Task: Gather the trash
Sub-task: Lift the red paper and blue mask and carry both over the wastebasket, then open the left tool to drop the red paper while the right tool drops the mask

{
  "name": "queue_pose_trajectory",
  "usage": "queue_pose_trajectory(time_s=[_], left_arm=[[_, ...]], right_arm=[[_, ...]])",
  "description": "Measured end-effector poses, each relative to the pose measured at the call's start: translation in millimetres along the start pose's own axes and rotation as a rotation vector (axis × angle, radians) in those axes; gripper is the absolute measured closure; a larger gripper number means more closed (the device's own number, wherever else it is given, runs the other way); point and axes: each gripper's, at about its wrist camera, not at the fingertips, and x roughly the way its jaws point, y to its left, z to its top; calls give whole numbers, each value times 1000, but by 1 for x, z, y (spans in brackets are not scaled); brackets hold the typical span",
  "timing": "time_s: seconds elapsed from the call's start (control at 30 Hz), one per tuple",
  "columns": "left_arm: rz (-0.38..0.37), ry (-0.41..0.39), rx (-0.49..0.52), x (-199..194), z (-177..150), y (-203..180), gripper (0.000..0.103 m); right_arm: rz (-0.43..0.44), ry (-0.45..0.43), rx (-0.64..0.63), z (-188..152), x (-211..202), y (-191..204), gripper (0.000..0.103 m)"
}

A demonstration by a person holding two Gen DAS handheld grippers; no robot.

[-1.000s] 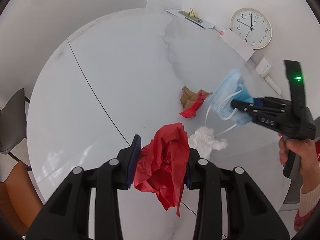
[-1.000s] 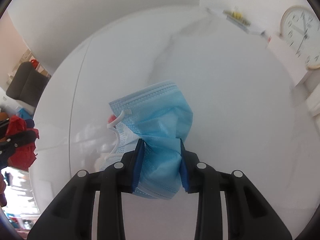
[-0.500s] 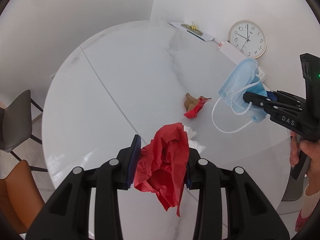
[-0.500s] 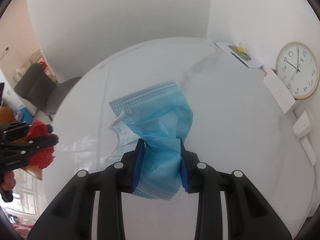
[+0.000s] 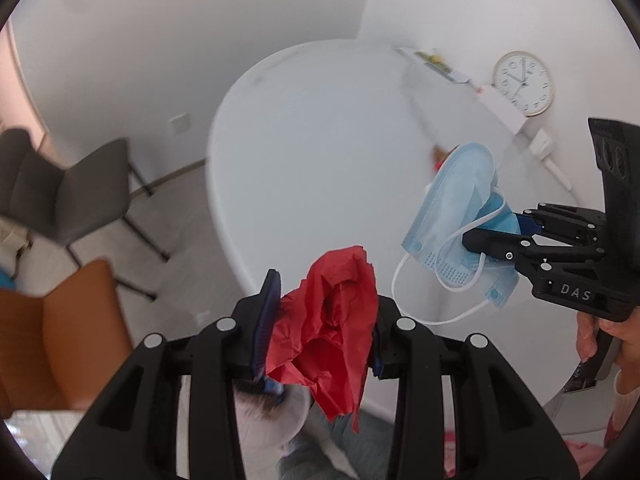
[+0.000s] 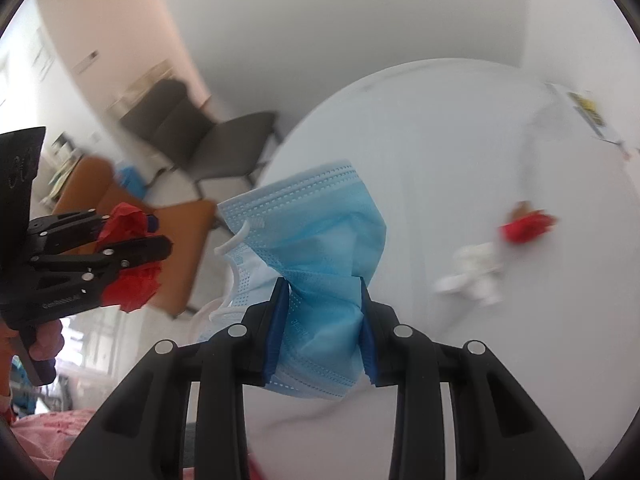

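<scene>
Over the edge of the white table (image 5: 320,152), both grippers are up in the air, each pinching one piece of trash. The left gripper (image 5: 324,320) is squeezed tight on a crumpled red paper (image 5: 332,320). The right gripper (image 6: 324,320) is squeezed tight on a blue face mask (image 6: 316,248), with white ear loops hanging down.

Only the right view shows the trash left on the table: a white tissue (image 6: 476,272) at 3 o'clock and a small red scrap (image 6: 528,228) just beyond it. Only the left view shows a round clock (image 5: 523,83) at 2 o'clock. Both views show a gray chair (image 5: 68,192) and an orange chair (image 5: 60,332).
</scene>
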Motion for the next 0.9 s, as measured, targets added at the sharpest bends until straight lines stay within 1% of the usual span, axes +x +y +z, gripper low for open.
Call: queue_pose_trajectory(time_s=[0.13,0.27,0.4,0.5,0.53,0.6,0.67,0.7,0.77,0.83,0.9], left_arm=[[27,34,-45,-8,-37,27,67],[34,59,-68,-8,-63,45,67],[32,96,-70,2,-87,55,67],[8,139,-77,15,-103,59,64],[-1,153,-79,19,-110,60,63],[-14,174,-84,24,-119,62,56],[-26,178,-94,25,-126,61,44],[-29,178,-97,24,-128,62,42],[-30,170,-94,21,-131,61,32],[-29,160,-87,17,-132,60,27],[-29,156,-84,13,-132,62,26]], right_arm=[[37,40,-52,-12,15,57,70],[50,74,-70,-23,29,94,70],[50,112,-79,-33,44,116,70],[46,138,-84,-40,49,128,70],[42,142,-87,-41,50,130,70],[32,155,-89,-43,52,132,70],[26,160,-87,-44,51,134,70],[24,160,-86,-45,50,134,70],[19,160,-87,-45,49,136,70],[18,160,-89,-45,49,138,70],[18,160,-93,-44,53,140,70]])
